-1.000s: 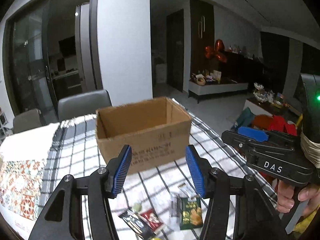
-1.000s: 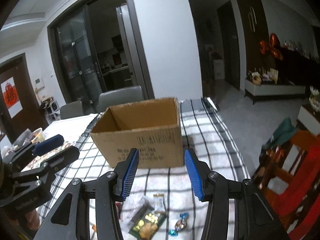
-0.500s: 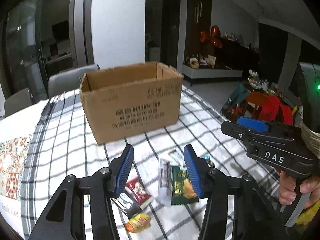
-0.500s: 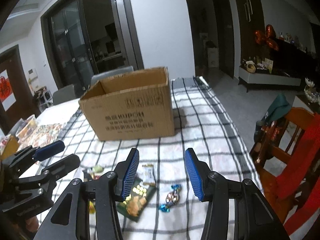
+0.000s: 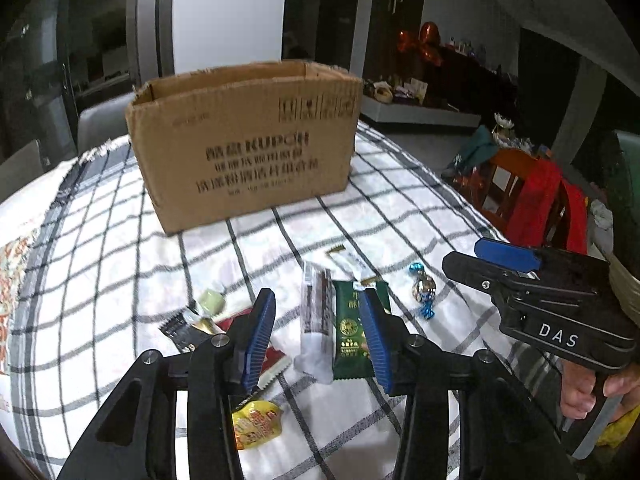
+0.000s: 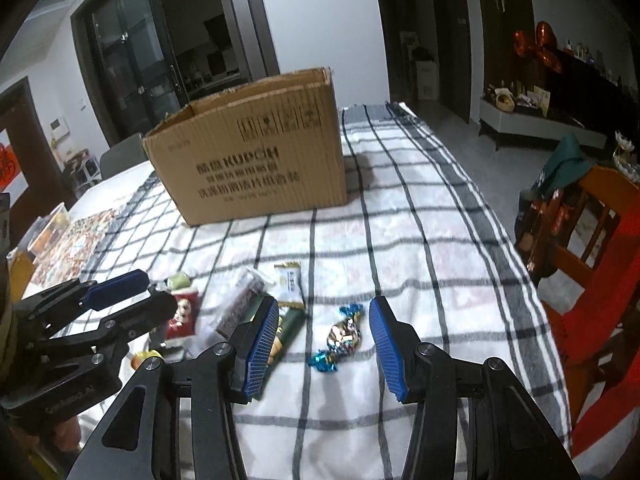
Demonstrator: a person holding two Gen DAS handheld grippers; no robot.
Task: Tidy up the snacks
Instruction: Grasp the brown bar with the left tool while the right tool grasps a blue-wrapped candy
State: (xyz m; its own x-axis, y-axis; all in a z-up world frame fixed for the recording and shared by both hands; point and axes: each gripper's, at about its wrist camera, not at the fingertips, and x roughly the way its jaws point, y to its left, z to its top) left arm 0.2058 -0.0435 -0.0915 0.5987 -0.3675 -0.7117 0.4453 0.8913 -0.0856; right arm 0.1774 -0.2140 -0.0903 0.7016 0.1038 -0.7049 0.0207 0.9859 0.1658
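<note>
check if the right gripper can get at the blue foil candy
Probably yes: the right gripper is open with the candy lying alone on the cloth between its fingers, nothing over it.

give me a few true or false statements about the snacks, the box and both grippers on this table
1. The cardboard box is open at the top. True.
2. The right hand-held gripper is shut on the foil-wrapped candy. False: its jaws are open, with the candy lying on the checked tablecloth between them.
3. The left hand-held gripper is open. True.
4. The green snack packet is inside the box. False: it lies on the tablecloth.
</note>
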